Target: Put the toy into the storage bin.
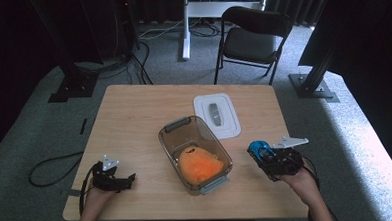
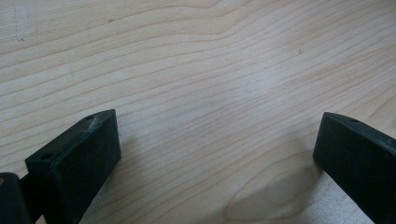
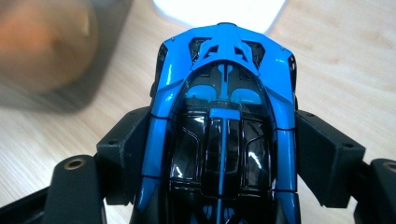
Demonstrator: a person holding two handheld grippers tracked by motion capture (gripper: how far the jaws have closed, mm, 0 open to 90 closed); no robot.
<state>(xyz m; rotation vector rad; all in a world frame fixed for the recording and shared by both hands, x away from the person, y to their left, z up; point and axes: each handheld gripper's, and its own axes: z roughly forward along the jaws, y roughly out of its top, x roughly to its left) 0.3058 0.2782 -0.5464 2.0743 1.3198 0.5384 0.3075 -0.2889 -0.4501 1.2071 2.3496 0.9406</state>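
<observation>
A blue and black toy car (image 3: 224, 121) sits lengthwise between the jaws of my right gripper (image 3: 223, 154), which is shut on its two sides. From above, the toy car (image 1: 259, 148) and the right gripper (image 1: 266, 155) hang above the table just right of a clear plastic container (image 1: 171, 141). An orange soft toy (image 1: 200, 166) lies inside that container. My left gripper (image 1: 129, 179) rests near the table's front left corner. Its jaws stand wide open over bare wood, as the left gripper (image 2: 215, 154) view shows.
A white lid (image 1: 228, 126) lies flat on the wooden table (image 1: 134, 113) behind the container. A black folding chair (image 1: 251, 38) stands on the carpet beyond the far edge, with dark frame posts at both sides.
</observation>
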